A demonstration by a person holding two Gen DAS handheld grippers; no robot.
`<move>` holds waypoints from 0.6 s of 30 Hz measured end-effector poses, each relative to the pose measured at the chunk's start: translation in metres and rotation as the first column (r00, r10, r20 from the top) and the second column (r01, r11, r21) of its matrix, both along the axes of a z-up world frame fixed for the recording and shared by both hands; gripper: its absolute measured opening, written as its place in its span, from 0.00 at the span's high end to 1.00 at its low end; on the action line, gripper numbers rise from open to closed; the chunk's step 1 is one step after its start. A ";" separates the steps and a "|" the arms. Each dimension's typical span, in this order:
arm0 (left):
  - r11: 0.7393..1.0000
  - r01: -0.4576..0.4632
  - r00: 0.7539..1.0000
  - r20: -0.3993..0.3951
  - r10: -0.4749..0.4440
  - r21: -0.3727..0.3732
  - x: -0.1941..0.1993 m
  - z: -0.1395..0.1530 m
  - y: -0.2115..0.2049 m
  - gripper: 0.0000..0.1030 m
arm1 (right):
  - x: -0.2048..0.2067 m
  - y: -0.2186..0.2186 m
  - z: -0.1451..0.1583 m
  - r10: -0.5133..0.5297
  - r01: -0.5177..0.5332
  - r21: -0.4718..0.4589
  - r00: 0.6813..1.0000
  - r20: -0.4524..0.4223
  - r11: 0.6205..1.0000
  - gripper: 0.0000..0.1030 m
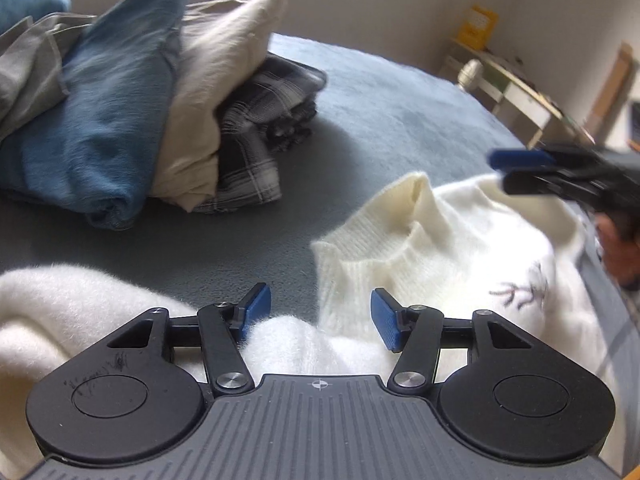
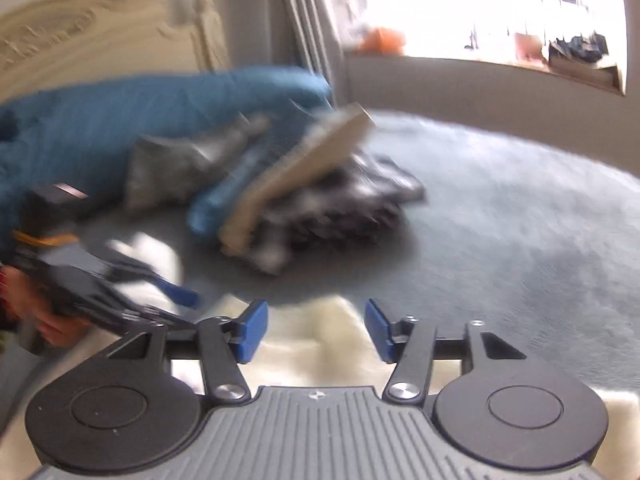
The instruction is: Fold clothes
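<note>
A white fluffy sweater (image 1: 432, 248) lies spread on the grey-blue bed cover (image 1: 380, 120), its ribbed collar standing up and a small dark embroidery on the chest. My left gripper (image 1: 320, 316) hovers just over its near edge, jaws open, with fuzzy fabric below them and nothing pinched. At the right of the left wrist view, my right gripper (image 1: 508, 172) hangs blurred above the sweater's far side. In the right wrist view the right gripper (image 2: 316, 330) is open over the cream fabric (image 2: 304, 344). The left gripper (image 2: 188, 308) and the hand holding it show at the left.
A leaning pile of folded clothes sits further back on the bed: blue (image 1: 92, 120), cream (image 1: 216, 80), dark plaid (image 1: 260, 132) and grey (image 1: 28, 64). A teal blanket (image 2: 120, 108) and carved headboard (image 2: 80, 40) lie behind. A low shelf (image 1: 516, 92) stands beyond the bed.
</note>
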State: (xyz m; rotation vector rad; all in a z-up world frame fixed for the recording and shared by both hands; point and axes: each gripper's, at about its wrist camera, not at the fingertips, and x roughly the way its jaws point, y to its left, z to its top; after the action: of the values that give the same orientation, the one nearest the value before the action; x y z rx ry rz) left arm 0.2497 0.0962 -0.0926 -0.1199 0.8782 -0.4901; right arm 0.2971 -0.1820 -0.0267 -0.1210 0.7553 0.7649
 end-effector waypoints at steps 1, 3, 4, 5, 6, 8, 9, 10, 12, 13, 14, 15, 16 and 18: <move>1.000 0.022 1.000 -0.004 -0.022 0.014 0.002 0.000 -0.002 0.46 | 0.010 0.000 -0.006 -0.014 0.013 -0.031 1.000 -0.027 0.999 0.40; 0.997 0.068 0.998 -0.018 -0.067 0.043 0.005 -0.002 -0.007 0.46 | 0.025 0.002 -0.016 0.023 -0.028 -0.062 0.997 -0.077 0.998 0.40; 0.994 0.090 0.996 -0.027 -0.088 0.055 0.007 -0.003 -0.009 0.46 | 0.028 0.004 -0.019 0.037 -0.043 -0.081 0.996 -0.077 0.996 0.40; 0.992 0.111 0.993 -0.036 -0.108 0.065 0.010 -0.003 -0.011 0.46 | 0.030 0.006 -0.022 0.050 -0.057 -0.101 0.996 -0.076 0.993 0.40; 0.989 0.129 0.991 -0.048 -0.125 0.068 0.013 -0.004 -0.013 0.46 | 0.032 0.006 -0.026 0.066 -0.075 -0.107 0.994 -0.088 0.991 0.37; 0.985 0.158 0.985 -0.076 -0.153 0.063 0.020 -0.006 -0.015 0.46 | 0.039 0.010 -0.033 0.106 -0.121 -0.132 0.987 -0.119 0.984 0.33; 0.983 0.173 0.982 -0.089 -0.167 0.061 0.024 -0.006 -0.017 0.46 | 0.042 0.012 -0.035 0.124 -0.143 -0.150 0.984 -0.128 0.978 0.32; 0.980 0.188 0.978 -0.102 -0.181 0.059 0.028 -0.007 -0.019 0.46 | 0.043 0.016 -0.038 0.138 -0.158 -0.181 0.983 -0.121 0.971 0.32; 0.973 0.222 0.970 -0.116 -0.214 0.068 0.034 -0.008 -0.024 0.47 | 0.048 0.025 -0.044 0.161 -0.185 -0.214 0.979 -0.123 0.959 0.32; 0.969 0.237 0.966 -0.120 -0.227 0.075 0.036 -0.008 -0.027 0.48 | 0.051 0.029 -0.047 0.168 -0.194 -0.224 0.977 -0.129 0.955 0.32; 0.966 0.245 0.964 -0.123 -0.234 0.080 0.038 -0.008 -0.030 0.49 | 0.052 0.032 -0.049 0.178 -0.205 -0.238 0.975 -0.130 0.950 0.32; 0.965 0.247 0.964 -0.125 -0.235 0.084 0.039 -0.009 -0.032 0.49 | 0.052 0.035 -0.052 0.188 -0.216 -0.251 0.973 -0.131 0.944 0.32; 0.965 0.246 0.964 -0.124 -0.235 0.087 0.039 -0.008 -0.034 0.52 | 0.053 0.039 -0.056 0.196 -0.226 -0.267 0.971 -0.134 0.937 0.32; 0.965 0.245 0.965 -0.117 -0.233 0.093 0.037 -0.008 -0.037 0.58 | 0.053 0.040 -0.060 0.210 -0.240 -0.279 0.968 -0.135 0.930 0.32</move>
State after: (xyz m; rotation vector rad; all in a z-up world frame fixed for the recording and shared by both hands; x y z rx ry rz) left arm 0.2871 0.0591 -0.1007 0.0599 1.0268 -0.6659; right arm 0.3503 -0.1415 -0.0868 -0.4467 0.9626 0.8778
